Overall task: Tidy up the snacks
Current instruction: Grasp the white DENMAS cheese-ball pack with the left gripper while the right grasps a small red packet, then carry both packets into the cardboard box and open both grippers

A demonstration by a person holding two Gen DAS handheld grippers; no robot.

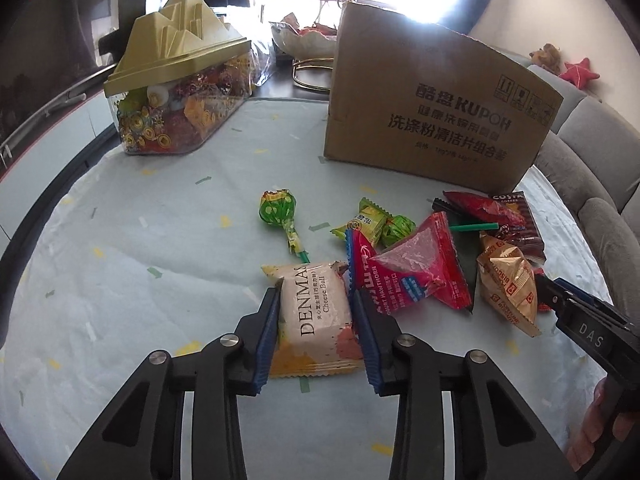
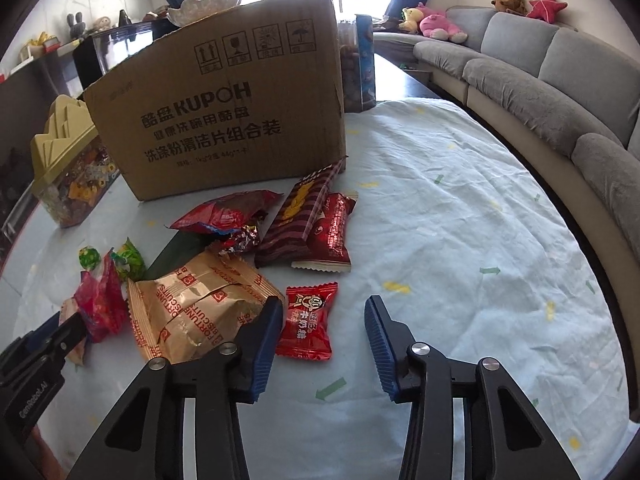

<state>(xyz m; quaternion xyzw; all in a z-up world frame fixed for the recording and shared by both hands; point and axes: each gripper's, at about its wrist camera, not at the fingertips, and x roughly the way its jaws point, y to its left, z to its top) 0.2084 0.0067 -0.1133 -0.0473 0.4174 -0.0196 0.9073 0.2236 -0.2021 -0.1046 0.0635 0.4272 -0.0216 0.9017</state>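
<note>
The cheese ball packet (image 1: 314, 316), white with orange corners, lies flat on the tabletop (image 1: 132, 280) in front of the cardboard box (image 1: 436, 112), nearer the camera than the rest of the snack pile. The left claw (image 1: 315, 320) is closed onto it, one blue pad pressed to each long side.

Just beside the packet, toward the box, lie a green lollipop (image 1: 278, 210), a small green-yellow candy (image 1: 366, 222) and a pink triangular hawthorn bag (image 1: 416, 268), whose edge touches the packet's corner. Farther along the box's front sit a gold biscuit bag (image 2: 200, 312), a red crinkled bag (image 2: 228, 210), a striped brown packet (image 2: 300, 220) and a dark red wafer packet (image 2: 332, 236) right beside it.

The right claw (image 2: 324, 334) is wide open and holds nothing; a small red milk candy (image 2: 308, 324) lies between its fingers, close to the left-hand pad, near the gold bag.

To the left of the box stands a clear candy tub with a gold lid (image 1: 176, 80). Behind and to the right of the box runs a grey sofa (image 2: 560, 80).
</note>
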